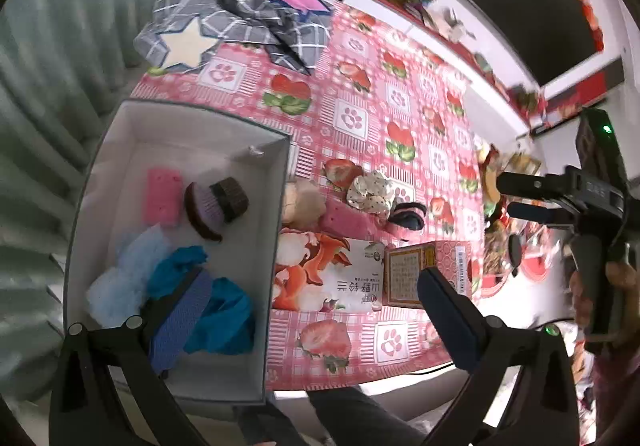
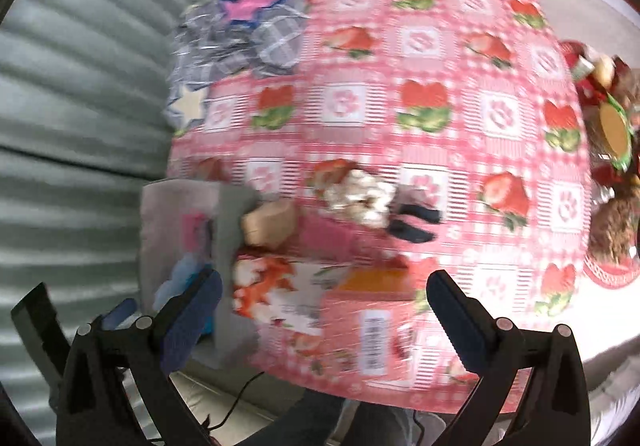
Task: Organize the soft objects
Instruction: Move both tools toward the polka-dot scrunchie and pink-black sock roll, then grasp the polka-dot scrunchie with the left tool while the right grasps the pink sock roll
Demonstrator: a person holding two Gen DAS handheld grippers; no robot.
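White box (image 1: 276, 206) at the edge of the strawberry-print tablecloth (image 1: 360, 94), holding a pink sponge (image 1: 162, 198), a brown-and-lilac knitted piece (image 1: 216, 206), pale blue fluff (image 1: 120, 278) and a teal cloth (image 1: 224, 318). Beside it on the cloth lie a beige soft item (image 1: 302, 204), a dotted scrunchie (image 1: 370, 192) and a dark scrunchie (image 1: 408, 214). Left gripper (image 1: 316, 310) and right gripper (image 2: 324, 310) both spread wide, grasping nothing

Right wrist view is smeared with motion blur, so the scrunchie (image 2: 358, 196) and box (image 2: 180, 230) contents are mush; teal cloth (image 1: 224, 310) partly hides behind a left finger (image 1: 180, 320).
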